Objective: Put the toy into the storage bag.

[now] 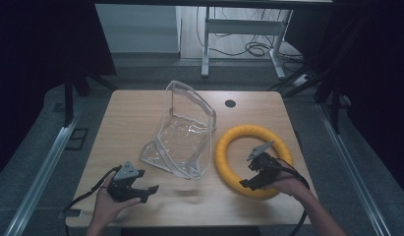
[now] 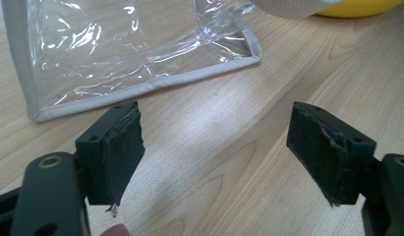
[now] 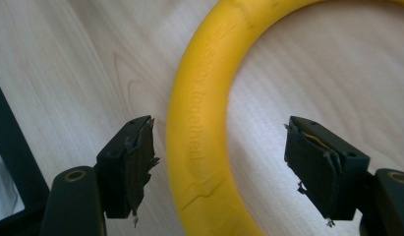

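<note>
Both grippers' fingers apart: left gripper [image 1: 140, 189] near clear bag [image 1: 185, 132], right gripper [image 1: 253, 172] over yellow ring [image 1: 229, 142]

Both hands hold grippers low over the desk [image 1: 140, 118]: left gripper [image 1: 140, 189] and right gripper [image 1: 252, 176], fingers spread wide.

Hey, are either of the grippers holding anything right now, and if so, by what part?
Nothing is held. The left gripper is open over bare table near the clear bag. The right gripper is open with its jaws either side of the yellow ring, not closed on it.
</note>
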The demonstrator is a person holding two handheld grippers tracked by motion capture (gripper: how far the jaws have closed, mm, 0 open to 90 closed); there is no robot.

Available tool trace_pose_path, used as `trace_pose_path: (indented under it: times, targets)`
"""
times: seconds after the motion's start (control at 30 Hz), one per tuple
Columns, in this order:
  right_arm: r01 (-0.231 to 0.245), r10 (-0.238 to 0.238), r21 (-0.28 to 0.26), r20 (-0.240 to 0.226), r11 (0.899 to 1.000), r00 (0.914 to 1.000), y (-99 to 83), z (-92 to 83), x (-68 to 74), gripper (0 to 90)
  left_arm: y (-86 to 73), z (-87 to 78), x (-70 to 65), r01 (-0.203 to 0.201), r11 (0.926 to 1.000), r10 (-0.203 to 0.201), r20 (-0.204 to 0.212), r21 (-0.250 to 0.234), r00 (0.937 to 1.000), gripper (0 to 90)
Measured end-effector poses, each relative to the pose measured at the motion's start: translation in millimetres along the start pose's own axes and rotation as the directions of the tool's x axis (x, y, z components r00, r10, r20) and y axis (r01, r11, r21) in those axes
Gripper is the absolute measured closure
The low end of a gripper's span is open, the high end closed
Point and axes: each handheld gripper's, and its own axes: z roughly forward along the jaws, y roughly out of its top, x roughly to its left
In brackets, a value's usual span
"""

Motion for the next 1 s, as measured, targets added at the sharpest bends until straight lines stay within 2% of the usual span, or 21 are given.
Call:
trace_pose_path:
  times: [0.17,0.4,0.5,0.57,0.6,0.67,0.73,0.8,0.83,0.9,1.0]
  targets:
    - [0.043,-0.042,0.101,-0.015,0.994,0.9990,4.8,18.5,6.7,27.7,0.0,0.3,0.4,-0.007,0.9999,0.007,0.000,0.008,1.0000,21.4]
    - [0.065,-0.065,0.164,-0.008,0.984,0.9979,8.4,32.6,11.4,28.5,-0.2,1.6,0.0,-0.008,0.9999,0.008,0.001,0.011,1.0000,21.4]
    - [0.067,-0.066,0.175,-0.014,0.982,0.9977,10.6,37.7,12.9,30.3,-0.3,2.4,-0.2,-0.009,0.9999,0.009,0.002,0.014,1.0000,21.4]
    - [0.082,-0.080,0.211,-0.019,0.974,0.9966,12.7,43.2,15.6,31.5,-0.3,2.9,-0.2,-0.009,0.9999,0.009,0.003,0.015,1.0000,21.4]
    - [0.082,-0.080,0.211,-0.019,0.974,0.9966,12.7,43.2,15.6,31.5,-0.3,3.1,-0.3,-0.010,0.9998,0.010,0.003,0.016,0.9999,21.4]
    - [0.101,-0.102,0.248,-0.008,0.963,0.9947,14.9,50.3,17.4,34.0,-0.4,3.3,-0.3,-0.011,0.9998,0.011,0.003,0.015,0.9999,21.4]
    - [0.101,-0.102,0.252,-0.008,0.963,0.9947,15.3,51.9,17.7,35.2,-0.4,3.3,-0.6,-0.004,1.0000,0.004,0.001,0.008,1.0000,21.4]
    - [0.108,-0.111,0.269,-0.006,0.957,0.9938,16.3,55.2,18.8,38.4,-0.3,3.4,-0.6,-0.002,1.0000,0.002,0.001,0.006,1.0000,21.4]
    - [0.114,-0.122,0.286,0.011,0.951,0.9924,17.5,56.9,19.4,43.3,-0.3,3.6,-0.7,-0.002,1.0000,0.002,0.000,0.007,1.0000,21.4]
    - [0.111,-0.121,0.295,0.016,0.949,0.9925,18.4,57.8,18.5,47.6,-0.4,4.0,-0.7,-0.003,1.0000,0.003,0.000,0.009,1.0000,21.4]
    - [0.104,-0.107,0.314,-0.008,0.944,0.9942,20.5,58.5,14.8,48.3,-0.3,4.1,-0.8,-0.002,1.0000,0.002,-0.001,0.008,1.0000,21.4]
